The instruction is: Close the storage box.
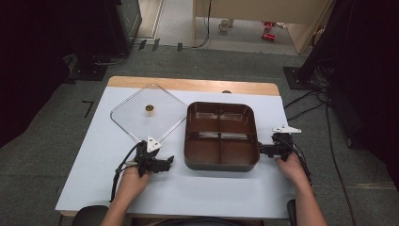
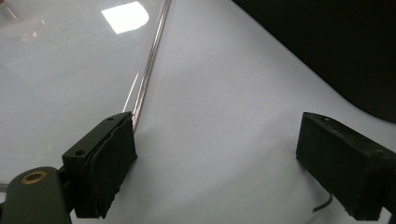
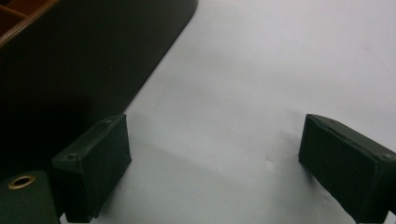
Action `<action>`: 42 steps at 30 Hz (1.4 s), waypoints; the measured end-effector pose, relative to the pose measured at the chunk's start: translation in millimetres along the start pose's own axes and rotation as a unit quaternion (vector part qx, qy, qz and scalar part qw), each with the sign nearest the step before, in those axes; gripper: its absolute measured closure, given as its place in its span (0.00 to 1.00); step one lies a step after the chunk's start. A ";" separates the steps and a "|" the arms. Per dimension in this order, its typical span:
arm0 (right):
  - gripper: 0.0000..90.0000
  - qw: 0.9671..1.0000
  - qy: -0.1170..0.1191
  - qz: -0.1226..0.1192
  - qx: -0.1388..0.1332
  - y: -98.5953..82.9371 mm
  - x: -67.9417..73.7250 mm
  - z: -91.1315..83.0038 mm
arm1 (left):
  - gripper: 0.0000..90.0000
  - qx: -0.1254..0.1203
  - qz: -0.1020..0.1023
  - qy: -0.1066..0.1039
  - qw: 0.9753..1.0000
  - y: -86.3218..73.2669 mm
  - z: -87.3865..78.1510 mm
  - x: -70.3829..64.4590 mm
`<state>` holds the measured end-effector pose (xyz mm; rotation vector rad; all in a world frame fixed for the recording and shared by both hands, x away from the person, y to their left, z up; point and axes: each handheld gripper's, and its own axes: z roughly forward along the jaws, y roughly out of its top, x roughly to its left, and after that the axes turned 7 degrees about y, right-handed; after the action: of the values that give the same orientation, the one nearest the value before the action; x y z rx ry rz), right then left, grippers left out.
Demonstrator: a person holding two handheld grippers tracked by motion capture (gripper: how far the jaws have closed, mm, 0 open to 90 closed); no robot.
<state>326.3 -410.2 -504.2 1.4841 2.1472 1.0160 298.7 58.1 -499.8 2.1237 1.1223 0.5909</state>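
- Brown tray (image 1: pixel 221 162) w/ four compartments is seen at the table's centre-right in the high view; square-ish, rounded corners, dark outer wall, glossy reddish-brown inside, split by a cross divider. Compartments look empty.
- Clear lid (image 1: pixel 141 120) is laid flat on the sheet just left of the tray, turned cornerwise like a diamond; thin metal-looking rim, small round brass-coloured knob (image 1: pixel 149 108) near its middle. Its right corner is close to the tray's left wall; contact can't be told.
- Left gripper (image 1: pixel 162 165) is held low by the left hand (image 1: pixel 134 176) at the lid's near corner; in the left gripper view (image 2: pixel 215 158) the jaws are spread wide w/ nothing between them, and the lid's rim (image 2: pixel 149 70) runs up from just beside the left jaw.
- Right gripper (image 1: pixel 263 149) is held by the right hand (image 1: pixel 291 167) just beside the tray's right wall; in the right gripper view (image 3: pixel 215 163) the jaws are wide apart, nothing gripped, tray wall (image 3: pixel 84 70) dark at upper left.
- Surface: white sheet (image 1: pixel 188 188) is spread over a wooden table (image 1: pixel 188 84); wood edge shows along the far side.
- Room: grey carpet floor (image 1: pixel 42 141), black cables at right, dark stands and drapes at both sides, a lit doorway area beyond w/ small red items, too small to identify.
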 end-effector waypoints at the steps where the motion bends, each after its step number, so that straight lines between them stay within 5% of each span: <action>1: 0.09 1.000 0.000 0.000 0.000 0.0 0.0 0.0 | 0.13 0.000 0.000 0.000 1.000 0.0 0.0 0.0; 32: 0.09 1.000 0.000 0.000 0.000 0.0 -0.1 0.0 | 0.13 0.002 -0.001 0.005 1.000 0.5 0.1 -1.1; 42: 0.09 1.000 0.000 0.000 0.000 0.1 0.0 0.0 | 0.15 0.034 -0.009 0.010 0.999 7.7 -1.4 -2.2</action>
<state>326.4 -410.2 -504.1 1.4845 2.1476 1.0159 300.8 53.5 -493.4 2.1673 1.1876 0.5749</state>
